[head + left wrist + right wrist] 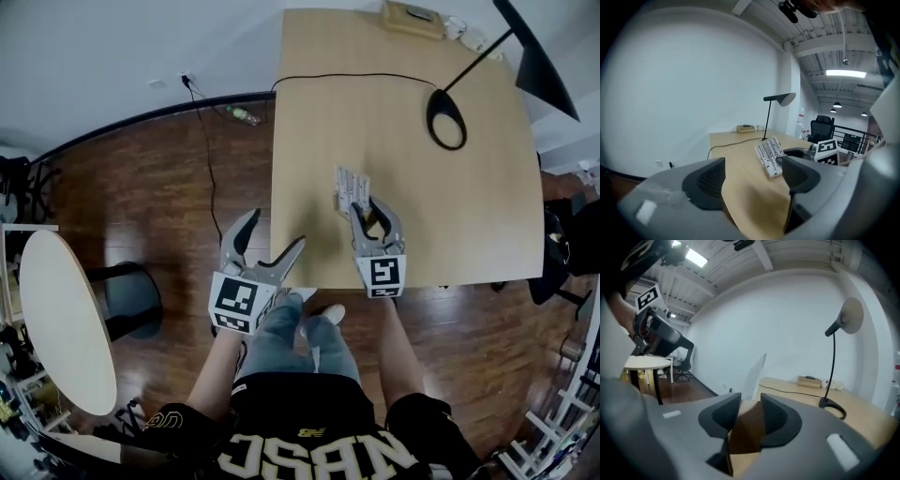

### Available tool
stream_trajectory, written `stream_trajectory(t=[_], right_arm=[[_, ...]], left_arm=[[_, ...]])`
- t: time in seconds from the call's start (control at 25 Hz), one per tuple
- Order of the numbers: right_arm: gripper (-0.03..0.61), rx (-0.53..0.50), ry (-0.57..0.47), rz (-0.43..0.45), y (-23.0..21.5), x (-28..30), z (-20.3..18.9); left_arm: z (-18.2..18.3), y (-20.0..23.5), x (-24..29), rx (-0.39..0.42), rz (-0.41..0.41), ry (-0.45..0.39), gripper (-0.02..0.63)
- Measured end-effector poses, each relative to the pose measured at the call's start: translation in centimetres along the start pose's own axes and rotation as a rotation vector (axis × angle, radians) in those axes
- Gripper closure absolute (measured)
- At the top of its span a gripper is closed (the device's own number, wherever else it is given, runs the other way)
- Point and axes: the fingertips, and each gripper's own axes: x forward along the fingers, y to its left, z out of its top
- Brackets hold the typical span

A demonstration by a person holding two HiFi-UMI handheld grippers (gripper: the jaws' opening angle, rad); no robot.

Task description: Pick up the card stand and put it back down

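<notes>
Left claw (277, 228) agape, right claw (367, 205) closed.

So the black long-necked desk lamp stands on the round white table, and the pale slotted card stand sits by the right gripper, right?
No: the head view shows the black long-necked desk lamp standing on the light wooden desk, not the round white table off to its left. The pale slotted card stand does sit by the right gripper.

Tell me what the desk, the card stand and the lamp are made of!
Desk: looks like light wood or wood-look laminate, smooth and matte, with an even tan colour.
Card stand: probably clear plastic such as acrylic. It looks see-through in the right gripper view.
Lamp: likely metal painted matte black, since its arm is thin and straight, but I can't be sure.
</notes>
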Motion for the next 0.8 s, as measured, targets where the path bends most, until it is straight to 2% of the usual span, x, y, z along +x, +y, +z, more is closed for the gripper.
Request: stream_trajectory(t=[0.12, 0.28, 0.36, 0.56, 0.68, 0.8], right_arm=[[0.445, -0.043, -0.039, 0.019, 0.4, 1.9, -1.9], [0.443, -0.134, -0.052, 0.058, 1.2, 2.1, -3.6], [0.443, -0.150, -0.016, 0.067, 1.4, 1.5, -5.1], [0.440, -0.071, 0.106, 0.068, 1.6, -0.6, -8.1], [0.439, -0.066, 0.216, 0.099, 1.9, -1.1, -9.9], [0.432, -0.021, 0.333, 0.081, 1.6, -2.6, -11.2]], left_arm=[[-2.4, 1.0, 0.6, 0.000, 0.017, 0.042, 0.215], [-3.5, 0.9, 1.2, -0.016, 0.023, 0.042, 0.215], [-3.7, 0.6, 1.5, -0.010, 0.021, 0.040, 0.216], [-4.4, -0.7, 1.6, -0.014, -0.020, 0.043, 0.216], [-3.0, -1.4, 1.6, 0.000, -0.050, 0.021, 0.215], [-1.1, -2.6, 1.1, 0.016, -0.088, -0.003, 0.216]])
